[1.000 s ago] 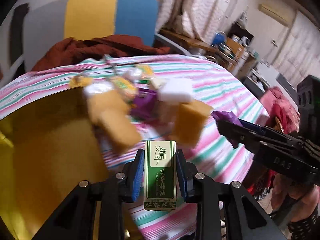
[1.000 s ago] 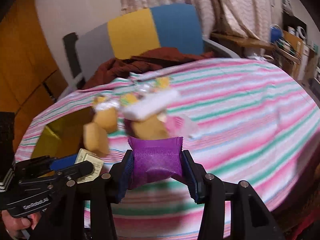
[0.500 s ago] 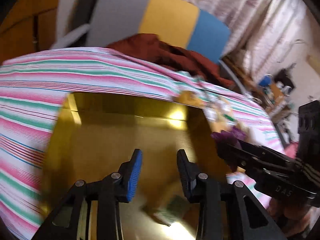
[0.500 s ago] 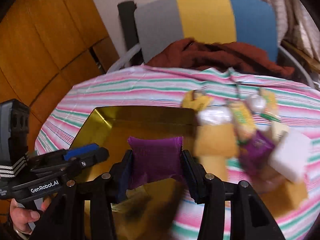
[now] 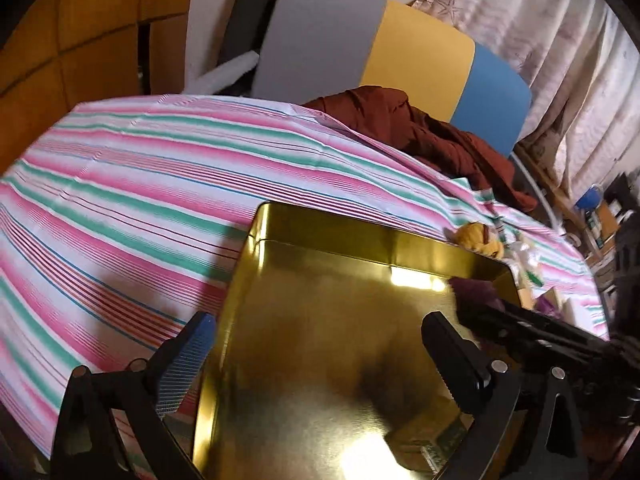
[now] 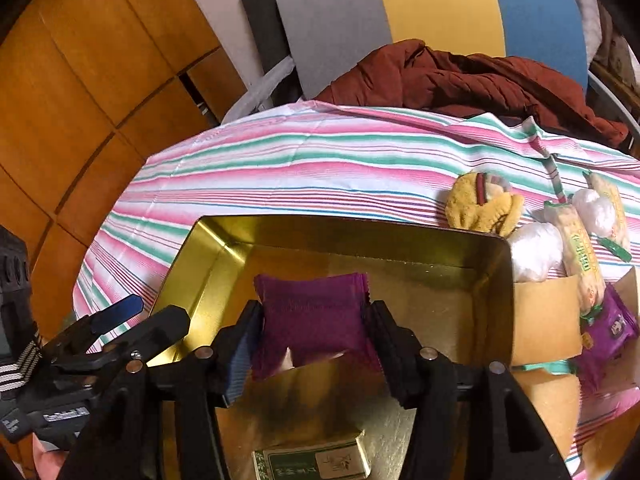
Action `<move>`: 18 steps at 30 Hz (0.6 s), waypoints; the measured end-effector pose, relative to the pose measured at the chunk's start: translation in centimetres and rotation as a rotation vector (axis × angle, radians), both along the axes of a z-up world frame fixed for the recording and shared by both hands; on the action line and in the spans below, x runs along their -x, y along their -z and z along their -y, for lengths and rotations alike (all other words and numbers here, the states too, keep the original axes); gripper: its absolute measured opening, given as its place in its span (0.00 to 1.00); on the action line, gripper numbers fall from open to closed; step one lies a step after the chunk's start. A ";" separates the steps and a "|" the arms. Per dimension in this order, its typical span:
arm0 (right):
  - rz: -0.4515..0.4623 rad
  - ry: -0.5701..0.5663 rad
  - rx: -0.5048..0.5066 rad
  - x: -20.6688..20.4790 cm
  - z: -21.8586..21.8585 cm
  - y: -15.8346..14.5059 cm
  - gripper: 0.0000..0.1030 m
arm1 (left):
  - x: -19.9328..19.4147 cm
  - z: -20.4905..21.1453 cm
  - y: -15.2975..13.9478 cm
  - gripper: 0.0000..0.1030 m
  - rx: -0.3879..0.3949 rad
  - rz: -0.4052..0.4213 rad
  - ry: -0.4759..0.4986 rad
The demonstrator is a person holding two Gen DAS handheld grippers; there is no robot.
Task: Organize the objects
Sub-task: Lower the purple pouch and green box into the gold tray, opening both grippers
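Now your right gripper (image 6: 312, 332) is clamped on the purple sachet (image 6: 310, 316), one pad pressed to each side, and it holds the sachet just inside the golden tin (image 6: 208, 240), above the tin's floor. Whether the sachet touches the floor you cannot tell from either view. In the left wrist view the same sachet (image 5: 474, 290) shows only as a dark purple blur at the tip of your right gripper (image 5: 476, 308), near the tin's far right corner.

Your left gripper (image 5: 320, 356) stands wide apart and empty, its blue-padded finger over the striped tablecloth (image 5: 160, 184) outside the tin's left wall (image 5: 224, 332) and its other finger over the tin's floor. From the right wrist view you see that gripper (image 6: 138, 314) at the tin's left edge.

The green and white box (image 6: 312, 462) lies flat on the tin's floor, close below your right gripper's fingers; in the left wrist view it (image 5: 424, 438) sits blurred at the bottom edge of the tin.

To the right of the tin, on the cloth, lie a yellow plush toy (image 6: 482, 210), two white wrapped balls (image 6: 536, 250), a long cracker packet (image 6: 580, 256), a brown cardboard piece (image 6: 546, 316) touching the tin's right wall, and a purple snack packet (image 6: 608, 328). A rust-red garment (image 6: 460, 76) is heaped on the chair (image 6: 432, 0) behind the table.
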State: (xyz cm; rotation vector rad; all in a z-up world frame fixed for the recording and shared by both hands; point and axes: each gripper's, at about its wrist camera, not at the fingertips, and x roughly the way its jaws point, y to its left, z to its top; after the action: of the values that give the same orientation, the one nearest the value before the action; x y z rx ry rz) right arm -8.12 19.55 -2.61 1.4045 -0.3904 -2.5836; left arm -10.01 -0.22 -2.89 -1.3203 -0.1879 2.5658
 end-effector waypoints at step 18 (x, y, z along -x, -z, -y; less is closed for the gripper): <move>-0.134 0.123 0.020 -5.6 -4.8 -3.0 0.61 | -3.4 -2.2 -0.5 1.00 0.051 -0.028 0.017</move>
State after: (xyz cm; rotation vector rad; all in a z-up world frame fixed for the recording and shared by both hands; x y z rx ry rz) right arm -2.48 24.31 0.36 1.2288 -0.4951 -2.7437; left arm -6.56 1.96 -2.35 -1.2969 -0.1070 2.5898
